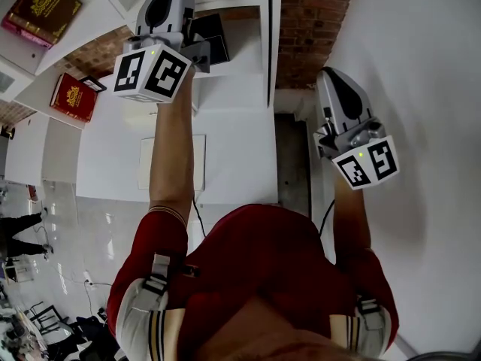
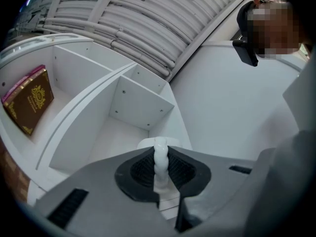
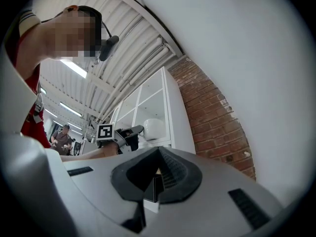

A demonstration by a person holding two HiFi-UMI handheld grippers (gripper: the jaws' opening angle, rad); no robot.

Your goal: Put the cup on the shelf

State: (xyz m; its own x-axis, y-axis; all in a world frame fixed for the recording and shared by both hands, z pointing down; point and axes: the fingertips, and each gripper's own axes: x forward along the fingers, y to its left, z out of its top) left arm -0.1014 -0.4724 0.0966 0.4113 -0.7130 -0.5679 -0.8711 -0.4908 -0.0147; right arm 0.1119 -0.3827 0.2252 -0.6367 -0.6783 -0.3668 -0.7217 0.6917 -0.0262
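Up at the white shelf (image 2: 140,105), the left tool (image 2: 160,169) is clamped on the thin, twisted handle (image 2: 160,157) of a white cup (image 2: 159,143). Its body sits just past the pads at the mouth of an open compartment, beside the one holding a dark red book (image 2: 29,100). From the right gripper view the cup (image 3: 154,129) looks level with the board, though I cannot tell whether it rests there. The right tool (image 3: 157,181) has its jaws together on nothing, well apart from the shelf near the brick wall (image 3: 217,117). The cup looks glossy, stiff, light and breakable. The handle gives a sure hold, yet the body may swing on it, so it probably needs a gentle set-down.
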